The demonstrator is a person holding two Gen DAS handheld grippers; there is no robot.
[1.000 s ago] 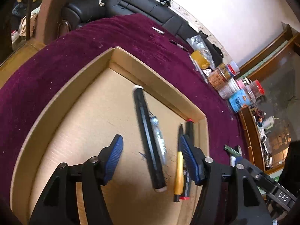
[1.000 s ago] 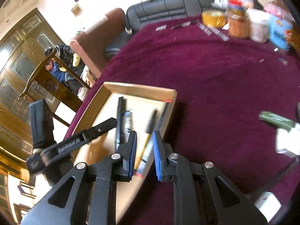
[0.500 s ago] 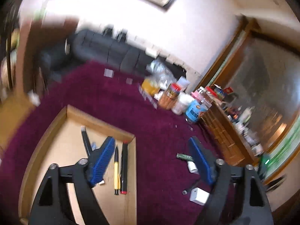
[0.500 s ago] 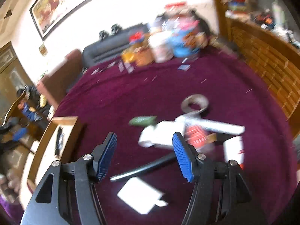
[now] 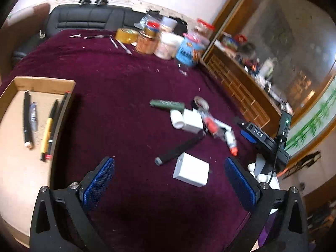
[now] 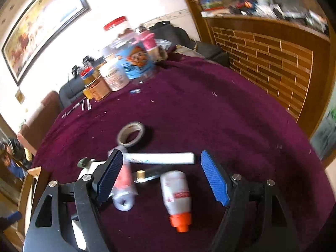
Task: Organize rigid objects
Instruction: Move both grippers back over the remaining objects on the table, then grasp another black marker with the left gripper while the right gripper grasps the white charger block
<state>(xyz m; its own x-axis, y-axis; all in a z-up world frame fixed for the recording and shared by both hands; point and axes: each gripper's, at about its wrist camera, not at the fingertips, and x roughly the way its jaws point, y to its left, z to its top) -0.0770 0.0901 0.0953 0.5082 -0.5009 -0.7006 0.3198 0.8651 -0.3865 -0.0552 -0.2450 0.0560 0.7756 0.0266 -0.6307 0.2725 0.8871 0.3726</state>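
On the purple cloth lies a pile of loose items: a green marker, a black rod, a white box and a tape roll. The cardboard tray at the left holds a black pen and a yellow pen. My left gripper hangs wide open above the cloth, just short of the white box, holding nothing. My right gripper is over the pile with its jaws opening. A glue bottle with an orange cap and a long white tube lie between them, untouched.
Several jars and tubs stand at the far edge of the table, with small bits scattered near them. A wooden cabinet rises close on the right. A dark sofa sits behind the table.
Both grippers swung away from the tray to the pile on the right. The right jaws went from nearly shut to wide apart, and the left jaws widened too.
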